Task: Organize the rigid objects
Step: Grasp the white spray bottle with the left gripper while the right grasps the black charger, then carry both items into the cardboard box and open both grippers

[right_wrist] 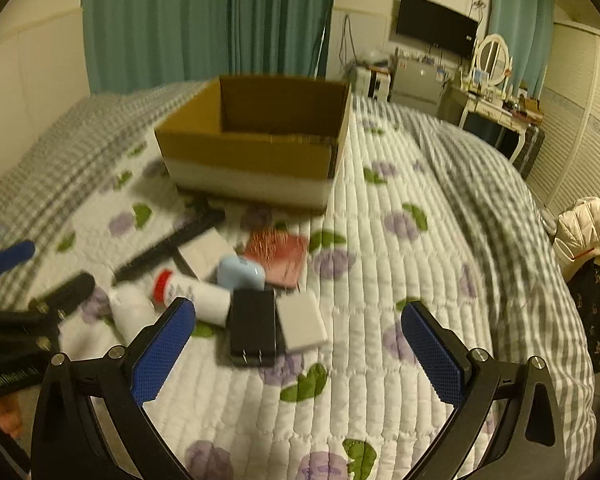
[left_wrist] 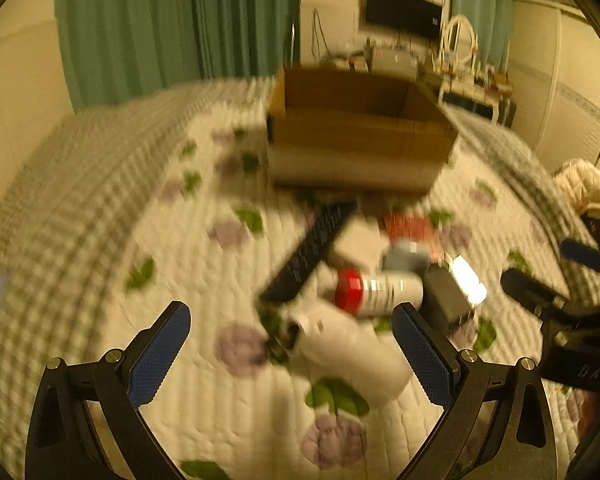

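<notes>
A pile of small objects lies on a quilted bed in front of an open cardboard box (left_wrist: 356, 136) (right_wrist: 256, 148). The pile holds a black remote (left_wrist: 310, 254) (right_wrist: 168, 248), a white bottle with a red cap (left_wrist: 380, 290) (right_wrist: 196, 290), a white tube (left_wrist: 352, 352) (right_wrist: 130, 312), a black charger (left_wrist: 446, 300) (right_wrist: 254, 326), a white block (right_wrist: 302, 322), a light blue case (left_wrist: 406, 256) (right_wrist: 242, 274), a red pad (left_wrist: 410, 230) (right_wrist: 278, 256) and a white box (left_wrist: 360, 246) (right_wrist: 206, 252). My left gripper (left_wrist: 292, 354) is open over the tube. My right gripper (right_wrist: 300, 354) is open just short of the charger.
The bed has a floral quilt (right_wrist: 380, 280) and a grey checked blanket (right_wrist: 500, 208). A dresser with a mirror (right_wrist: 494, 60) and a wall TV (right_wrist: 436, 26) stand beyond. A white jacket (right_wrist: 588, 228) hangs at the right edge.
</notes>
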